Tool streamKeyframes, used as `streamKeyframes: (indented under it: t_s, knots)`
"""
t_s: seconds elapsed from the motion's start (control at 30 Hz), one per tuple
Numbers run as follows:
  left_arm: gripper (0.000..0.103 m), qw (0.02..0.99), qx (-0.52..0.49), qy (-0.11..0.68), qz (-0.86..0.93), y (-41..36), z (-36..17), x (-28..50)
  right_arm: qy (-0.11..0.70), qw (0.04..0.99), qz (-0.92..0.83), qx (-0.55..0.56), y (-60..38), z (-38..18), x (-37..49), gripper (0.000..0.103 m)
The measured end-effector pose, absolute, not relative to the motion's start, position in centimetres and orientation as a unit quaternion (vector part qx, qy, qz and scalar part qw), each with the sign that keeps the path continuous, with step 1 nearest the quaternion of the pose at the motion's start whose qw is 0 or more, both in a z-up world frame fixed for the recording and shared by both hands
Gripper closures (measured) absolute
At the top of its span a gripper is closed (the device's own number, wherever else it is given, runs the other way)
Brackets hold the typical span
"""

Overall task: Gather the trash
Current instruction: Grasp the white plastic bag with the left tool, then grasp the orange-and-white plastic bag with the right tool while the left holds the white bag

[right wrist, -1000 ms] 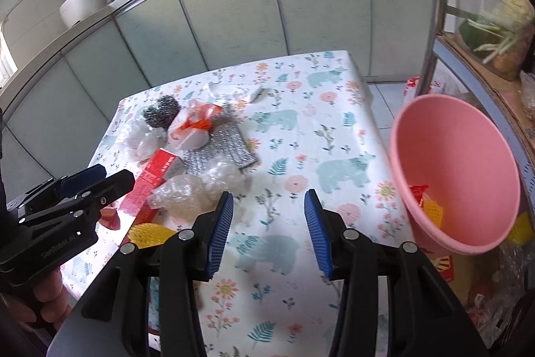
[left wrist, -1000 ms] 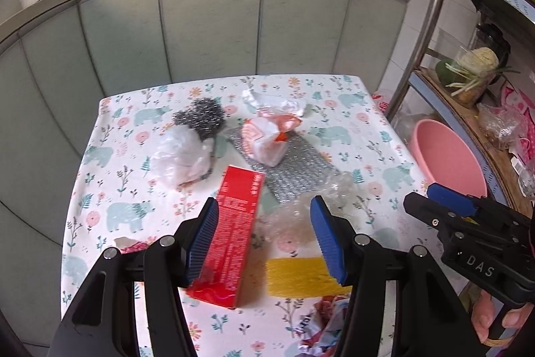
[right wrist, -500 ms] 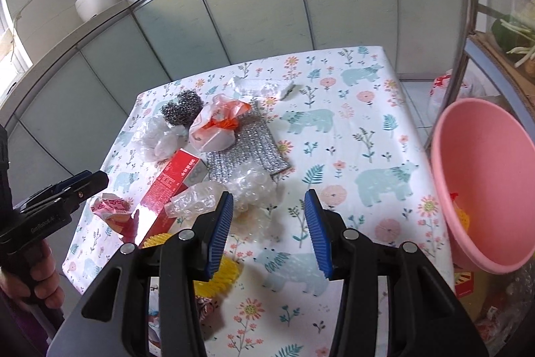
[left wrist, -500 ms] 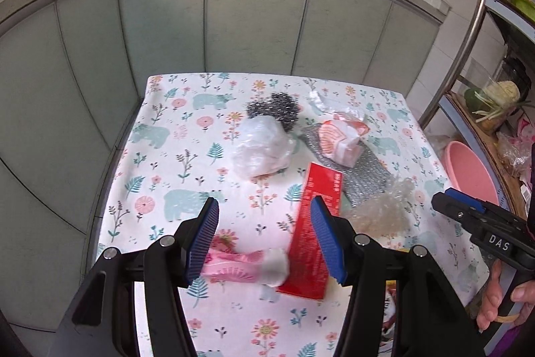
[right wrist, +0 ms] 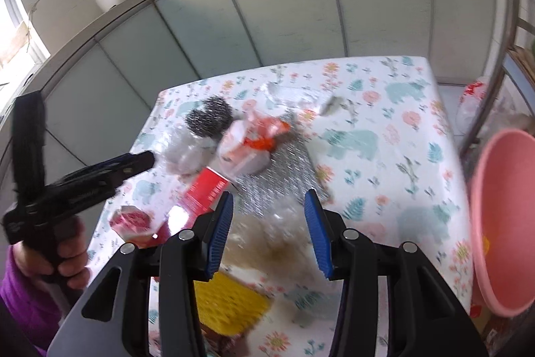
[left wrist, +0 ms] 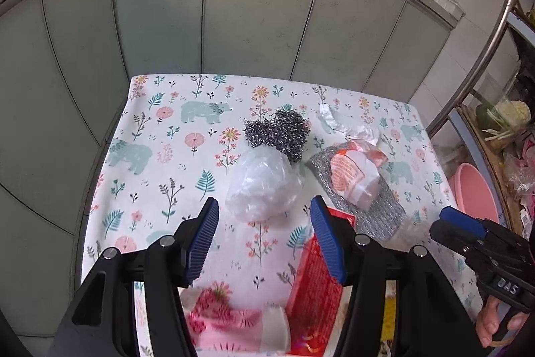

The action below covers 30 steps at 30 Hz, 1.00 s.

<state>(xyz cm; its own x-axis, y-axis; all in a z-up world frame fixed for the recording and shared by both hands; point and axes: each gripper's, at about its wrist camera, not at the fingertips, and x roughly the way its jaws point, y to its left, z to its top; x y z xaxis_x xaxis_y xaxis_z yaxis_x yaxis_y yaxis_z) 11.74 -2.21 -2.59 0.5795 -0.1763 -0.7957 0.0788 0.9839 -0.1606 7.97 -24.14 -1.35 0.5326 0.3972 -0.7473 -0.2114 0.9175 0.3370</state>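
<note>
Trash lies on a table with a floral cloth (left wrist: 160, 156). My left gripper (left wrist: 264, 236) is open and empty, just short of a crumpled clear plastic bag (left wrist: 262, 186). A steel scourer (left wrist: 277, 132), an orange-white wrapper (left wrist: 354, 176) on a silver pad (left wrist: 378, 216), a red box (left wrist: 314, 293) and a pink wrapper (left wrist: 230, 320) lie around it. My right gripper (right wrist: 269, 231) is open and empty over crumpled clear plastic (right wrist: 284, 219); a yellow sponge (right wrist: 227, 303) lies below it. The pink basin (right wrist: 505, 219) sits at the right.
Grey-green cabinet doors (left wrist: 254, 19) stand behind the table. A metal rack pole (left wrist: 481, 49) and shelves with food stand at the right. The right gripper also shows in the left wrist view (left wrist: 481, 243), the left one in the right wrist view (right wrist: 100, 173).
The left gripper moved left and forward, from over the red box to the clear plastic bag. The right gripper swung left from the basin side toward the crumpled plastic. Both stayed open.
</note>
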Motion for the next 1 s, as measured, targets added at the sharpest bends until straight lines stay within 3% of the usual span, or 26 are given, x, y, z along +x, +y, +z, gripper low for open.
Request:
streamKeyframes:
  t_s: [0.3,0.43,0.57,0.83,0.87,0.9,1.0]
  knots:
    - [0.048,0.872,-0.064,0.479,-0.073,-2.1,-5.0,14.9,0.477,0.851,0.199,0.094,-20.5,-2.4,11.2,0.058]
    - [0.065,0.874,-0.067,0.474,-0.086,-2.1,-5.3,15.0,0.484,0.85,0.188,0.09,-19.6,-2.8,12.3,0.058]
    - [0.074,0.878,-0.066,0.466,-0.091,-2.1,-5.2,14.7,0.487,0.85,0.181,0.089,-18.9,-2.9,13.1,0.058]
    - [0.077,0.884,-0.06,0.455,-0.088,-1.8,-4.5,13.4,0.478,0.862,0.155,0.069,-17.5,-3.1,13.7,0.058]
    - [0.077,0.886,-0.058,0.452,-0.087,-1.8,-4.3,13.2,0.476,0.864,0.151,0.066,-17.3,-3.2,13.7,0.06]
    - [0.077,0.887,-0.056,0.45,-0.085,-1.7,-4.1,13.0,0.474,0.867,0.144,0.059,-17.2,-3.2,13.7,0.073]
    - [0.077,0.892,-0.05,0.441,-0.08,-1.7,-3.6,12.3,0.471,0.869,0.141,0.055,-17.3,-3.4,13.6,0.091]
